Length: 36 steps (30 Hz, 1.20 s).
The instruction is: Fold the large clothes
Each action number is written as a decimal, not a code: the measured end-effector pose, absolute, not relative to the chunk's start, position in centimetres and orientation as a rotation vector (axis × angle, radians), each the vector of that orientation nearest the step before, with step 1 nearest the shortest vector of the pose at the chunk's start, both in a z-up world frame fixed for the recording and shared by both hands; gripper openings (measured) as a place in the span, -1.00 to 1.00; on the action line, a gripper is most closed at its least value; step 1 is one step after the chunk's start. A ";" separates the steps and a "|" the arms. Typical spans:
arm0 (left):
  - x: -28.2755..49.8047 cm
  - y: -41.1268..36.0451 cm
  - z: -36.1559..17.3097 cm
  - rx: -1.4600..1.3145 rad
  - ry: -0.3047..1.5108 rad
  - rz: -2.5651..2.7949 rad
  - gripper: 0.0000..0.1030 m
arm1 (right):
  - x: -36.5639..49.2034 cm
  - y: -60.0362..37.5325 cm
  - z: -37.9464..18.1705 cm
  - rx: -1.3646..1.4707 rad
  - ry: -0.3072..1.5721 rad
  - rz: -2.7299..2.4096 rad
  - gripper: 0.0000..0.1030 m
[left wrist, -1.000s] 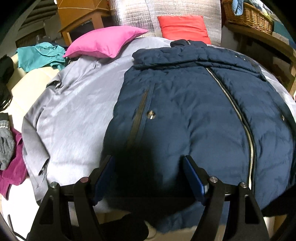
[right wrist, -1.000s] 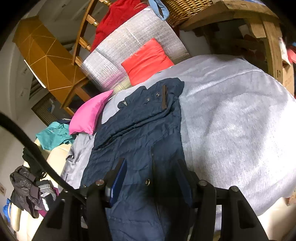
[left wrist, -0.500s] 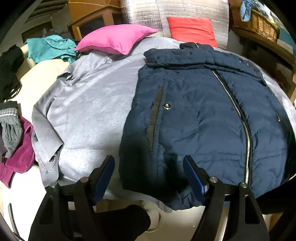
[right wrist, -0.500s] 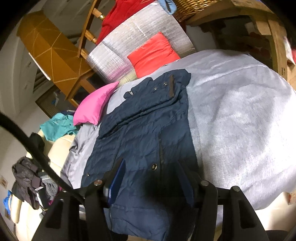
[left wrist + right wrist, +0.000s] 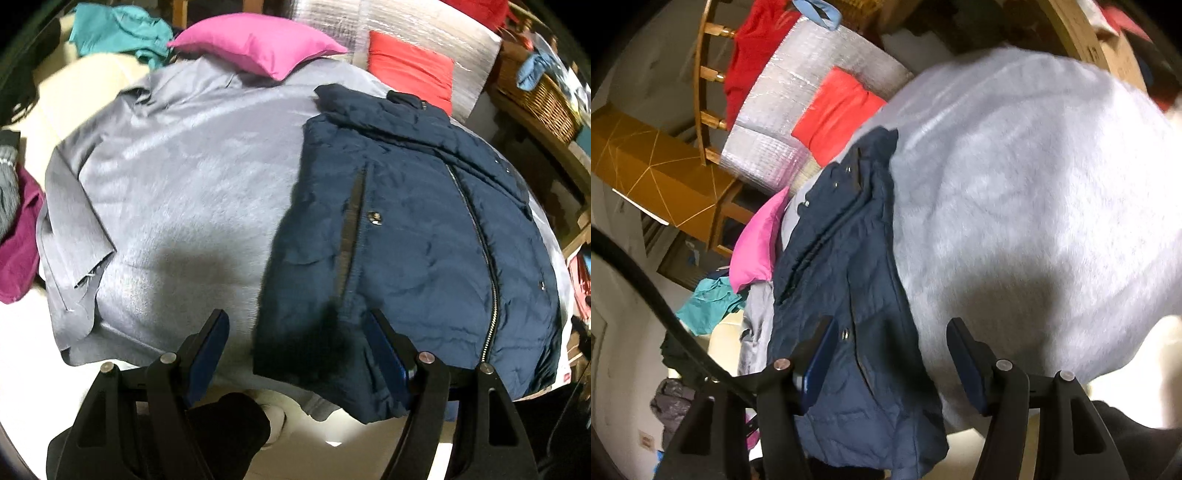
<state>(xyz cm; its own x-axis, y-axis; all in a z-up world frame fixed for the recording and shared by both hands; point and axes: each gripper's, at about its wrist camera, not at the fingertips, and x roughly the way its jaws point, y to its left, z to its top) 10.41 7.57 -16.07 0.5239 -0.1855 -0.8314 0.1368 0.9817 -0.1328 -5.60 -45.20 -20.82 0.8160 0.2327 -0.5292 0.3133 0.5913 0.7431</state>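
Both sets of jaws spread, nothing pinched. Left gripper (image 5: 299, 354) hangs above the near edge of the bed: its left finger (image 5: 208, 347) sits over the grey cover (image 5: 177, 192), its right finger (image 5: 388, 350) over the lower left corner of the navy padded jacket (image 5: 417, 236), pads clear of the fabric as far as I can tell. Right gripper (image 5: 888, 363) jaws are opening; the jacket's (image 5: 849, 295) right-hand hem edge lies in the gap between them in that view, not clamped, with one finger (image 5: 820, 354) over navy fabric and the other (image 5: 964, 362) over bare cover (image 5: 1034, 184). Jacket lies front up and flat on the cover, collar at the far end towards the pillows, hem at the near edge and drooping slightly over it. Zip (image 5: 480, 251) is closed and runs hem to collar; a dark pocket strip (image 5: 351, 221) with a snap (image 5: 373, 217) just beside it sits left of the zip. Pink pillow (image 5: 255, 44) and red pillow (image 5: 410, 72) are at the head of the bed, well apart from the grippers, red one leaning on a silver padded panel (image 5: 406, 22). Teal garment (image 5: 118, 33) is heaped past the far left corner, magenta cloth (image 5: 18, 258) off the left side. Wicker basket (image 5: 535, 96) on a wooden shelf at far right. Left-wrist view is blurred.
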 end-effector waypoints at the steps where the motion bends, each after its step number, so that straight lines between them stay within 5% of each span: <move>1: 10.6 7.9 -16.1 -0.068 1.008 -0.196 0.49 | -5.6 -45.0 -21.1 0.962 0.650 -0.035 0.26; 17: 11.6 9.1 -19.2 -0.078 1.156 -0.181 0.49 | -3.1 -36.1 -25.2 0.689 0.960 -0.073 0.26; 22: 11.5 9.2 -19.3 -0.091 1.119 -0.213 0.46 | -2.8 -34.9 -24.9 0.575 0.955 -0.119 -0.20; 25: 10.9 8.9 -19.1 -0.102 1.104 -0.293 -0.02 | -3.0 -35.4 -25.2 0.601 0.948 -0.121 -0.34; 28: 10.9 8.7 -19.2 -0.086 1.099 -0.290 -0.02 | -3.0 -35.7 -25.4 0.618 0.949 -0.116 -0.34; 36: 11.8 10.3 -19.1 -0.113 1.083 -0.164 0.55 | -3.4 -36.1 -25.4 0.665 0.942 -0.100 -0.13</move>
<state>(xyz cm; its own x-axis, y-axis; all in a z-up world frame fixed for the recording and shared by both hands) 11.83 10.30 -19.08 0.4582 -0.1884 -0.8687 0.0774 0.9820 -0.1721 -3.39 -36.09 -25.37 0.5988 0.2005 -0.7754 0.3591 0.7982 0.4837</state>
